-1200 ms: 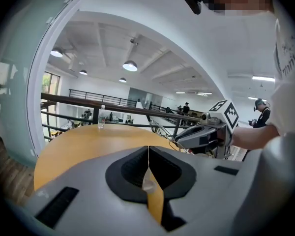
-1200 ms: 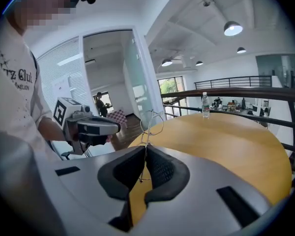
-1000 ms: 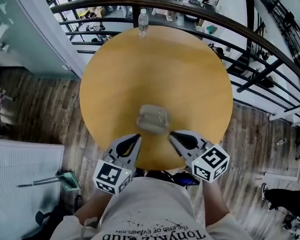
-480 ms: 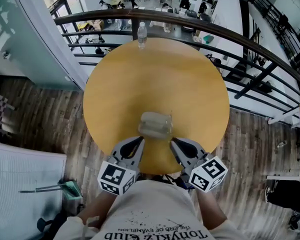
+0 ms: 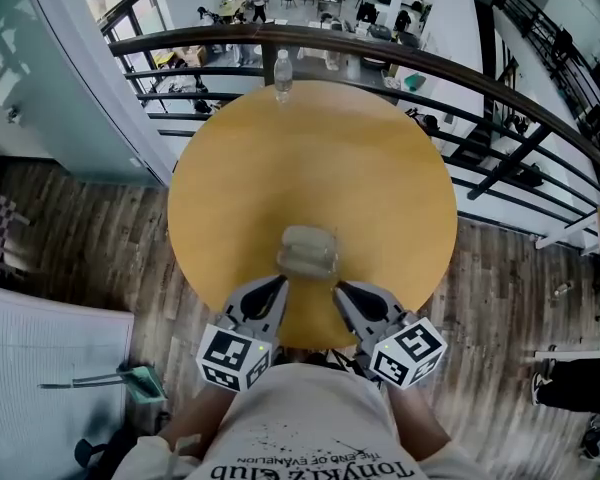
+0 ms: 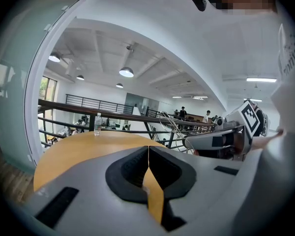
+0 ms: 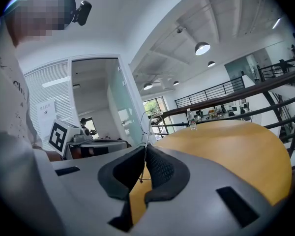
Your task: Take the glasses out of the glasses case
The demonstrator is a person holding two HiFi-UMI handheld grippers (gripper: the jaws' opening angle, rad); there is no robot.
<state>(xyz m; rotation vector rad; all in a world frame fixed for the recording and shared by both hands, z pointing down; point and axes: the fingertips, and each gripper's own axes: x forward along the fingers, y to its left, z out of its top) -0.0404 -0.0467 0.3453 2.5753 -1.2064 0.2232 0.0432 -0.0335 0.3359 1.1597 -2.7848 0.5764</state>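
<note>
A grey glasses case lies on the near part of the round yellow table. Whether it stands open I cannot tell. My right gripper sits just in front of its right end. In the right gripper view, my right gripper is shut on thin wire-rimmed glasses, whose rim loops up above the pads. My left gripper is at the case's near left, and the left gripper view shows my left gripper shut with nothing between the pads. In the head view the glasses are too thin to make out.
A clear water bottle stands at the table's far edge, against a dark curved railing. Wooden floor surrounds the table. The person's torso is right behind both grippers at the near table edge.
The right gripper has drawn back a little toward the person and inward. The left gripper has barely moved. The case stays in place.
</note>
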